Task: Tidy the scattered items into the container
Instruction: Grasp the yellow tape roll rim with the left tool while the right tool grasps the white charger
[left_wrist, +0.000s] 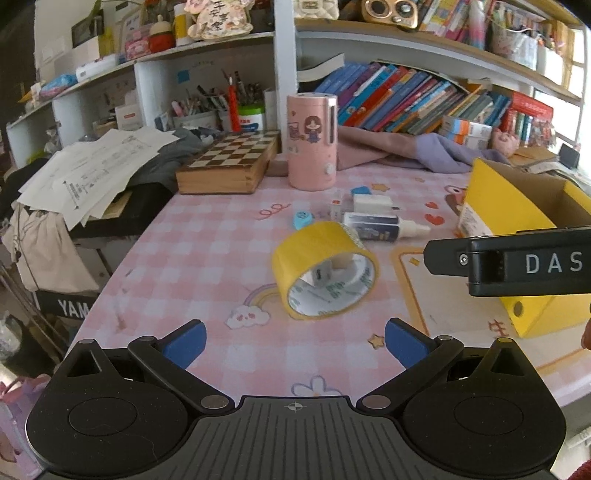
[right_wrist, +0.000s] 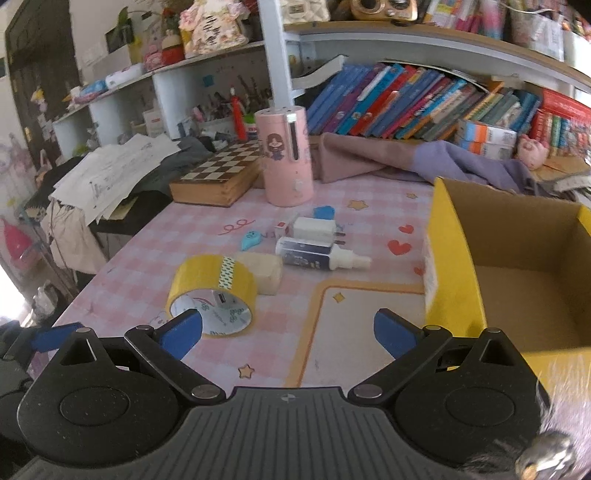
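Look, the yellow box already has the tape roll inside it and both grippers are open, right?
Not quite. The yellow box looks empty in the right wrist view; the tape roll lies on the table in front of the left gripper. The left gripper and the right gripper are both open.

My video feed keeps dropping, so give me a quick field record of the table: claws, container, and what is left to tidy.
left claw: open, empty, just short of the tape roll
right claw: open, empty
container: yellow box, open top, no items visible inside
tape roll: yellow, on its side, on the mat
spray bottle: lying down
white charger: beside the bottle
blue teardrop item: loose on the mat
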